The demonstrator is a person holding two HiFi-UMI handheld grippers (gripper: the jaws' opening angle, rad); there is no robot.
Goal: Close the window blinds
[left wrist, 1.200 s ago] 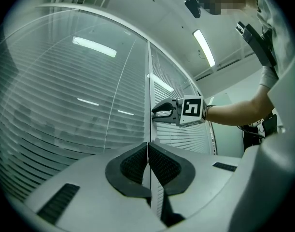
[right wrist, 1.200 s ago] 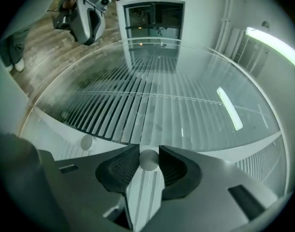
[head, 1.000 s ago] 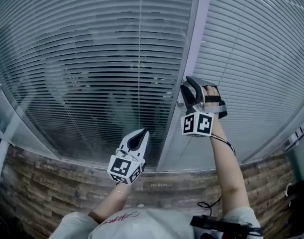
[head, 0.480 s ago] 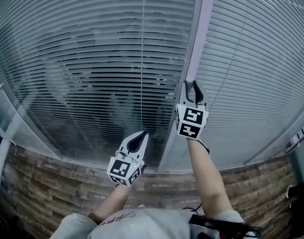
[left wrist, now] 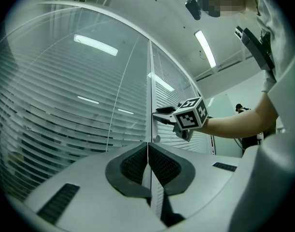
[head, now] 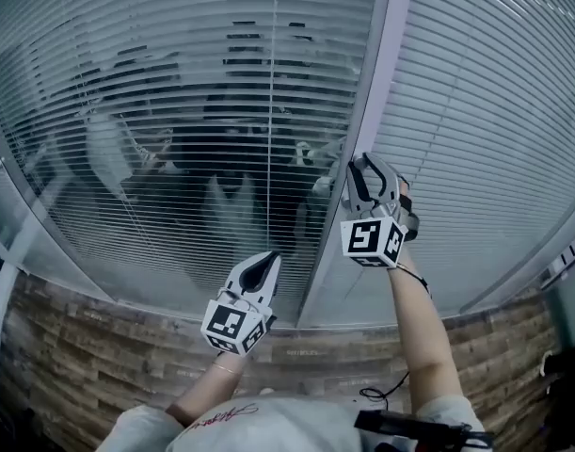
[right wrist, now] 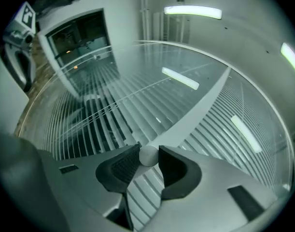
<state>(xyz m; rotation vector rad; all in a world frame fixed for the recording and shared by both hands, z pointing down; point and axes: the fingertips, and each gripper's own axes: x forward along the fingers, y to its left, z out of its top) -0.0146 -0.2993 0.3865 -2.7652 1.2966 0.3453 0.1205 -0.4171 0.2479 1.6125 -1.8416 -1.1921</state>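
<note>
Slatted blinds point(head: 174, 111) hang behind the left glass pane. Their slats are tilted partly open, and a dark room shows between them. The blinds of the right pane point(head: 485, 111) look flat and pale. A grey post point(head: 386, 45) divides the two panes. My right gripper point(head: 366, 166) is raised against this post. In the right gripper view its pads press on a small round knob point(right wrist: 148, 156), one from each side. My left gripper point(head: 259, 269) hangs lower, left of the post, shut with nothing in it point(left wrist: 147, 146).
A wood-patterned sill strip point(head: 99, 347) runs below the glass. In the left gripper view a small round fitting point(left wrist: 157, 139) sits on the post, below the right gripper point(left wrist: 162, 117). The person's torso and a cable are at the bottom edge.
The left pane's slats have tilted further open, so more of the dark room shows through. The right gripper has turned at the post, showing different cube faces. The left gripper has barely moved.
</note>
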